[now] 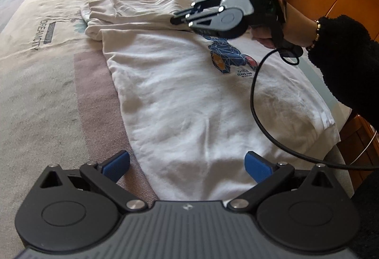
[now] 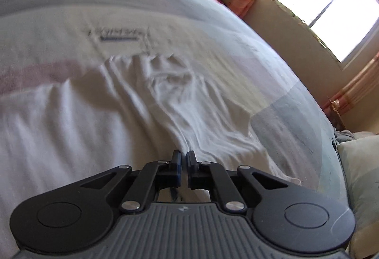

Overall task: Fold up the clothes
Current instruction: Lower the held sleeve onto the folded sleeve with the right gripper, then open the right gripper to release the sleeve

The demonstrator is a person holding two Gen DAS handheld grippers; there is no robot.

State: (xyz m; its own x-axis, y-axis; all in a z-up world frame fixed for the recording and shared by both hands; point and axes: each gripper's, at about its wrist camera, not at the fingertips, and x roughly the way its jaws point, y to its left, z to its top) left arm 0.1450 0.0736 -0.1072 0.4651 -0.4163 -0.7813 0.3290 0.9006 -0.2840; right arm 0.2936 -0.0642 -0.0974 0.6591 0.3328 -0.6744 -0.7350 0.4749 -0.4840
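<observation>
Right gripper (image 2: pixel 183 159) pinches a fold of the white printed cotton T-shirt (image 1: pixel 189 97) lying across the patterned bed (image 1: pixel 47 83).
Left gripper (image 1: pixel 187 166) hovers released at the lower frame; a thin pinch could slip when lifted.

Daylight from window (image 2: pixel 331 7), glare; right view blurred, fisheye-warped.

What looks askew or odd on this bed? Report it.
The white T-shirt lies crooked on the bedspread, and its far sleeve is bunched and rumpled, not flat. The cloth puckers toward the shut right gripper. Nothing looks spilled or torn.
</observation>
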